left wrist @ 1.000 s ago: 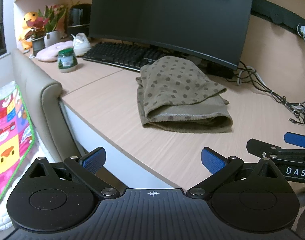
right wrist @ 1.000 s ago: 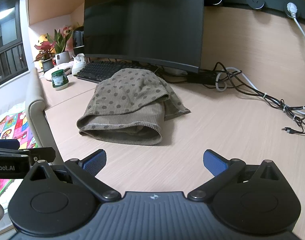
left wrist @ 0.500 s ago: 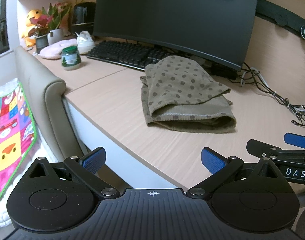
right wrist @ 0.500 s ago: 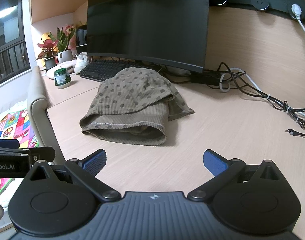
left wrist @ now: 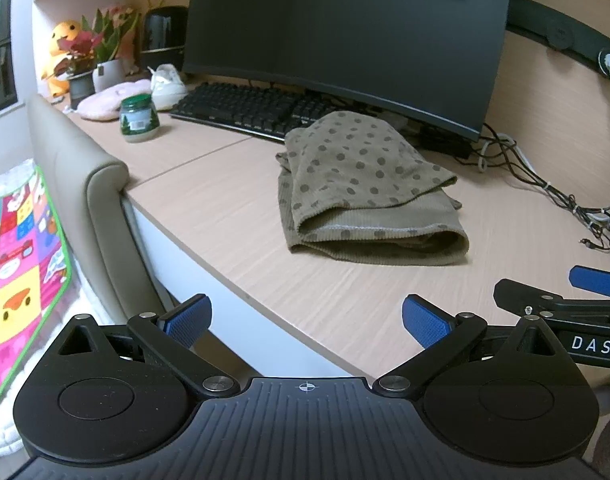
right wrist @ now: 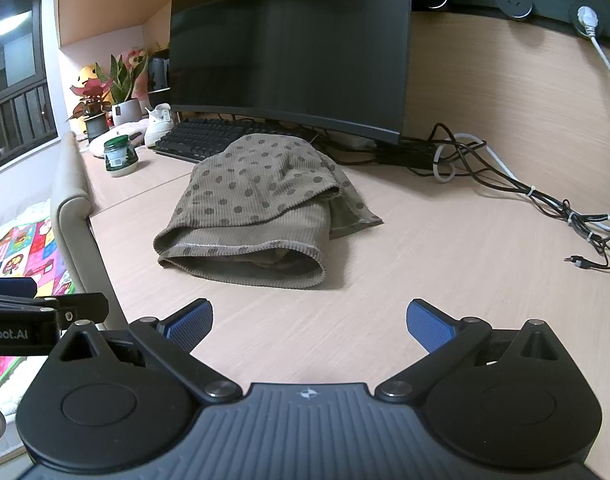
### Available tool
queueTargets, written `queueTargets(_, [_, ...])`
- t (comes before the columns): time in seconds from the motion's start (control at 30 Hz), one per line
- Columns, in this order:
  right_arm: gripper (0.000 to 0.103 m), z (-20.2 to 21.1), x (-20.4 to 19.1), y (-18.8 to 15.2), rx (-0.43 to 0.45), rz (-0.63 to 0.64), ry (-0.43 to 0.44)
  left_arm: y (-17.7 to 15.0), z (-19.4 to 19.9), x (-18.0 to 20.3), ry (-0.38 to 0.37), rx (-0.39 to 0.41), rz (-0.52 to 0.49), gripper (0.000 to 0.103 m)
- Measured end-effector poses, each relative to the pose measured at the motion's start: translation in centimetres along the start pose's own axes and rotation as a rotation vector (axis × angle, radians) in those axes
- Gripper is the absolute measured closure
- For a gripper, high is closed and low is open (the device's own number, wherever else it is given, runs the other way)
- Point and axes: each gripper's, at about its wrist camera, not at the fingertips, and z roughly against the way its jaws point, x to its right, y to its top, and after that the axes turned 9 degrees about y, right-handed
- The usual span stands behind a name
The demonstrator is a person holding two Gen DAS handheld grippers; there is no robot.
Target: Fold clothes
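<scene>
An olive-brown polka-dot garment [left wrist: 365, 188] lies folded in a loose bundle on the wooden desk [left wrist: 225, 208], in front of the monitor. It also shows in the right wrist view [right wrist: 257, 212]. My left gripper [left wrist: 307, 320] is open and empty, hovering over the desk's near edge, short of the garment. My right gripper [right wrist: 309, 322] is open and empty, above the desk just in front of the garment. The right gripper's fingers [left wrist: 593, 280] show at the right edge of the left wrist view.
A large monitor [right wrist: 289, 48] and black keyboard [left wrist: 245, 110] stand behind the garment. A green jar [left wrist: 139, 118], potted plants [left wrist: 101, 56] and a small white shoe [left wrist: 167, 86] sit at the far left. Cables [right wrist: 525, 188] trail at the right. A beige chair back [left wrist: 93, 184] stands at the desk's left edge.
Both grippers have drifted slightly, so the garment sits a little lower and closer in both views. The garment itself has not moved, and both grippers stay open.
</scene>
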Motion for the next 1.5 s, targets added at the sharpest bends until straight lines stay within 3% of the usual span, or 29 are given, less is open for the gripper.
queueTargets(1.5, [0.000, -0.63, -0.31, 0.10, -0.013, 0.007, 0.017, -0.13, -0.88, -0.43, 0.016, -0.031, 0.011, 0.000])
